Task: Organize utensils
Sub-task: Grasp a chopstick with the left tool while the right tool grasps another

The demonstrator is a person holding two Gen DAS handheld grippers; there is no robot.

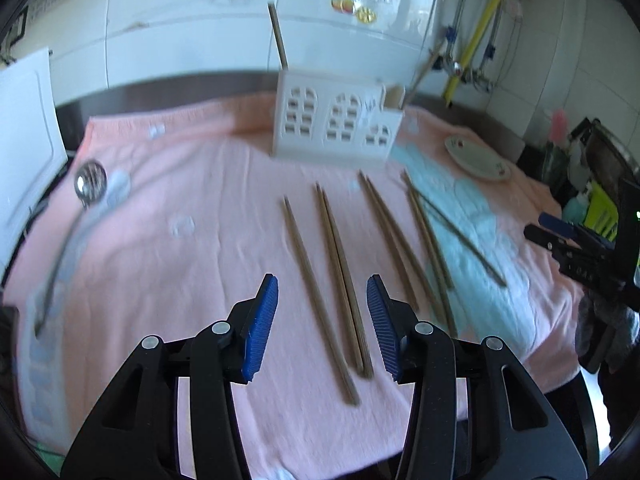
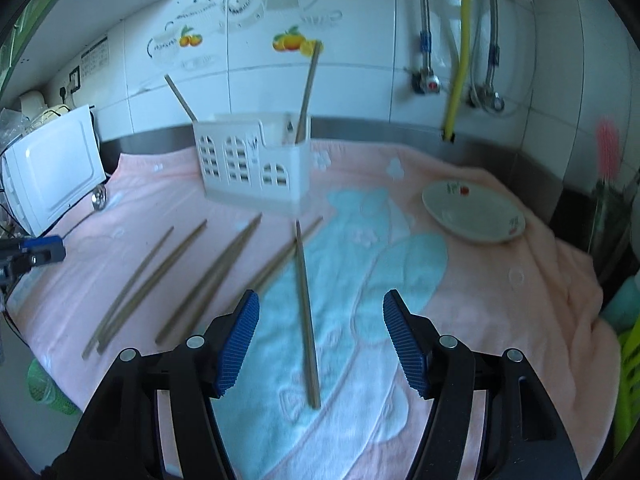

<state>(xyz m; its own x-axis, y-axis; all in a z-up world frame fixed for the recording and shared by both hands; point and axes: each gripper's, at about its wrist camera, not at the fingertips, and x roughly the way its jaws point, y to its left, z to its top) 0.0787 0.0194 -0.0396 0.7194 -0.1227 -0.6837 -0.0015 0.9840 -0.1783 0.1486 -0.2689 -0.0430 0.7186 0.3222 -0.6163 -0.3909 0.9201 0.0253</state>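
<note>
Right wrist view: the right gripper [image 2: 320, 340] hangs with jaws released above a lone chopstick [image 2: 306, 316] on the towel [image 2: 500, 300], its long axis running away toward the utensil holder [image 2: 256, 164]. Left gripper [image 1: 322, 320], jaws also released, frames a chopstick pair [image 1: 342, 280].

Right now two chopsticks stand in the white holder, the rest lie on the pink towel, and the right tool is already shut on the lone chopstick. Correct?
Not quite. The right tool is open: the right wrist view shows the lone chopstick lying on the pink towel between its fingers, untouched. The rest holds: two chopsticks stand in the white holder.
</note>
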